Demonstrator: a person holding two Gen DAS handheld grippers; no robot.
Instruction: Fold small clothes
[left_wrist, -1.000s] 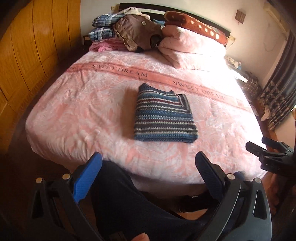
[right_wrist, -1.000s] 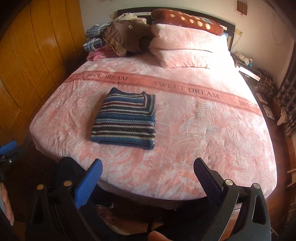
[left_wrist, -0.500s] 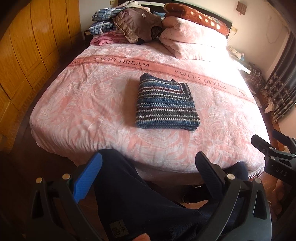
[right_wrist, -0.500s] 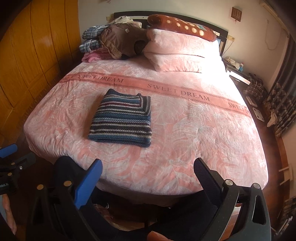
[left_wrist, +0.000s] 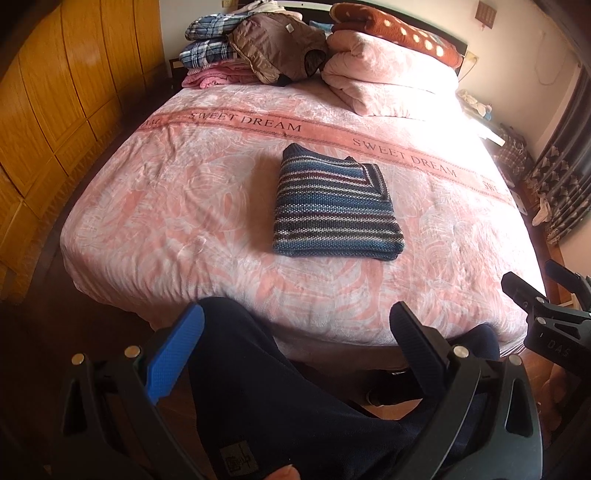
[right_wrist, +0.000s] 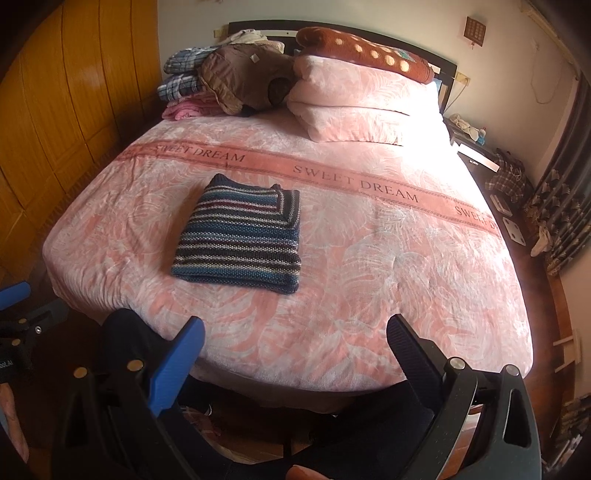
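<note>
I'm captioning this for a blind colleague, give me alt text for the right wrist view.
A folded striped sweater lies on a pink bed, untouched. The open right gripper hangs off the bed's foot; pillows and piled clothes sit at the headboard.

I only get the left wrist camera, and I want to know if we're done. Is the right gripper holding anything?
Observer: No. In its own view the right gripper is open, with nothing between its fingers.
Operator: What's on the floor past the bed's right side?
Observer: Two flat white things lie there, near the curtain.
Operator: Can that camera see my gripper?
Observer: Only one blue finger of the left gripper, at its left edge.
</note>
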